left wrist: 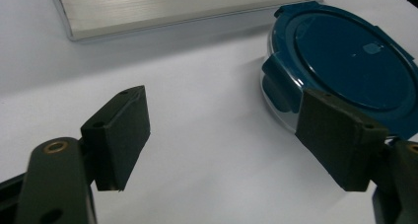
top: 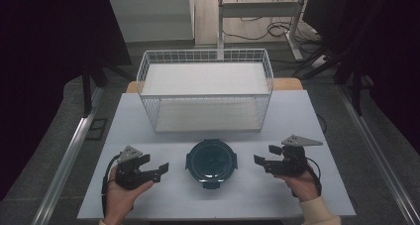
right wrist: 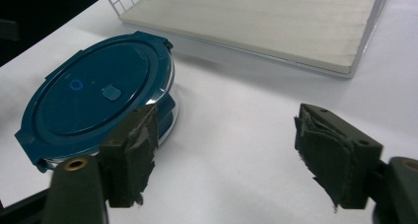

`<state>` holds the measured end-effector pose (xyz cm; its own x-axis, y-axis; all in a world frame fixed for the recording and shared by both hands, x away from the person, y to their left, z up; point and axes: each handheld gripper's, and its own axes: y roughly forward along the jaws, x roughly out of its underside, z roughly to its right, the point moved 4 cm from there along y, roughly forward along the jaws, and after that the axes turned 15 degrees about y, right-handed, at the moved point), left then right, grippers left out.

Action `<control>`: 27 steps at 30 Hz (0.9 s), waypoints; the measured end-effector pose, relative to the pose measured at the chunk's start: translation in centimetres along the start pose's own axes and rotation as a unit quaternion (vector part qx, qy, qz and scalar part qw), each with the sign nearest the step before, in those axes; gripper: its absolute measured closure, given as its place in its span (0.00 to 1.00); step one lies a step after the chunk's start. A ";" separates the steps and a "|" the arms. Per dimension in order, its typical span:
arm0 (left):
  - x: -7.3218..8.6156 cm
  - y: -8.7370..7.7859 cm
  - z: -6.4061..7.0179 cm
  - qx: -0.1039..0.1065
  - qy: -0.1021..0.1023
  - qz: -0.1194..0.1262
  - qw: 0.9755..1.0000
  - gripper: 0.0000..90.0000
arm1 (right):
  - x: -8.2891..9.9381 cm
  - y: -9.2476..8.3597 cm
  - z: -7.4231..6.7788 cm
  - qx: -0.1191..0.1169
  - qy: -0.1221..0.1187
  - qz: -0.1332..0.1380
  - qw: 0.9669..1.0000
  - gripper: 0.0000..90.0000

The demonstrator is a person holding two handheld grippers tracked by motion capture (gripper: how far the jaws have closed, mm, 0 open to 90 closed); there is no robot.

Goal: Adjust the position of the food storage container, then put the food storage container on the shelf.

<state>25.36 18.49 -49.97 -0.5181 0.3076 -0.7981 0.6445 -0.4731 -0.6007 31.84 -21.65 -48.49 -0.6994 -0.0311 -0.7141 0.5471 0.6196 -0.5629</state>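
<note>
Hands at bottom of the high view: left hand [top: 120, 195] holds the left gripper [top: 159, 170], jaws spread wide, nothing between them; right hand [top: 303, 184] holds the right gripper [top: 265, 157], jaws also wide apart, empty. Round container with dark teal lid [top: 212, 160] sits flat on the white tabletop [top: 297, 116] at lower centre, between the two grippers, touching neither. White wire basket [top: 205, 88] with pale board shelves stands just behind it, centre frame. Left gripper view: container upper right, clear wall under the lid. Dark curtains at both sides, grey floor, metal rails, desk legs and loose cables at top.
</note>
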 end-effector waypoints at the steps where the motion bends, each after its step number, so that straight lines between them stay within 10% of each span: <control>1: 0.0 0.0 0.1 0.001 -0.001 0.000 1.000 0.23 | 0.0 0.0 0.0 -0.002 0.003 0.001 1.000 0.26; 13: 0.2 0.6 -0.5 0.016 -0.018 0.005 1.000 0.22 | 0.2 0.8 -0.7 -0.017 0.023 -0.016 0.999 0.24; 27: -1.7 2.1 2.7 0.091 -0.016 -0.001 0.996 0.19 | 0.8 2.8 -3.1 -0.048 0.043 -0.054 0.996 0.18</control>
<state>26.12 14.78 -49.73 -0.5387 0.2846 -0.7930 0.5323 -0.6146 -0.5822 31.42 -17.54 -49.31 -0.7914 -0.0370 -0.6102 0.4220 0.6891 -0.5891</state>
